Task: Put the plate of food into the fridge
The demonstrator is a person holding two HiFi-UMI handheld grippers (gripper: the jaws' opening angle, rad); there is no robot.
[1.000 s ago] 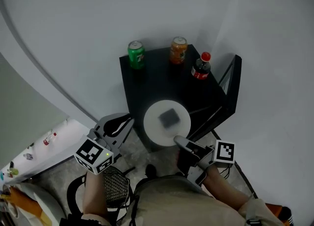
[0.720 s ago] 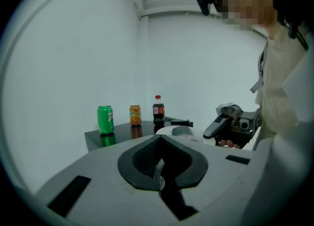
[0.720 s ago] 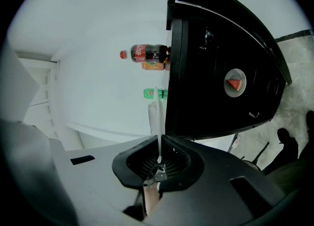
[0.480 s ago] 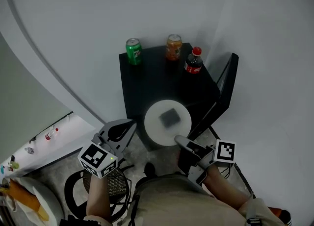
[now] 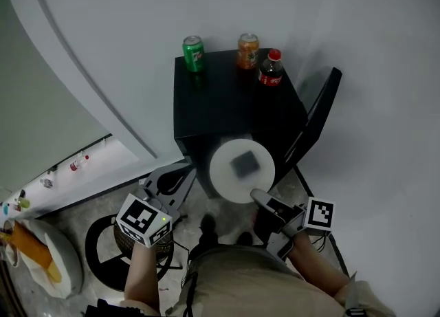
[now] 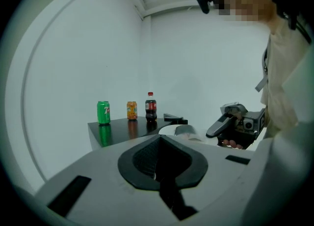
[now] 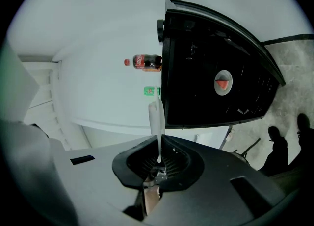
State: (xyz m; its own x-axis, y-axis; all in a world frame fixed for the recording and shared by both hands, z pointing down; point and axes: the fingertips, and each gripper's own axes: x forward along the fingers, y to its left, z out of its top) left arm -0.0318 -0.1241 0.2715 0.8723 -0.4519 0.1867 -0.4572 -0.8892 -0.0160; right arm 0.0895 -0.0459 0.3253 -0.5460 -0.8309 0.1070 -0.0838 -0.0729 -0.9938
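Note:
A white plate (image 5: 242, 164) with a grey piece of food (image 5: 244, 163) hangs level in front of the black fridge (image 5: 227, 102). My right gripper (image 5: 256, 194) is shut on the plate's near rim. In the right gripper view the plate (image 7: 157, 114) shows edge-on, clamped between the jaws of that gripper (image 7: 159, 161), with the fridge (image 7: 216, 73) beyond. My left gripper (image 5: 184, 171) is shut and empty, left of the plate and apart from it. The left gripper view looks over its closed jaws (image 6: 159, 139) at the plate (image 6: 174, 130) and the right gripper (image 6: 230, 122).
On the fridge top stand a green can (image 5: 194, 53), an orange can (image 5: 247, 50) and a cola bottle (image 5: 271, 67). The fridge door (image 5: 317, 117) hangs open at the right. A black wire basket (image 5: 137, 250) and a pale bag (image 5: 38, 267) lie on the floor at the left.
My left gripper's jaws have closed on nothing and it has shifted right, nearer the fridge front. The plate and right gripper have come back a little from the fridge top.

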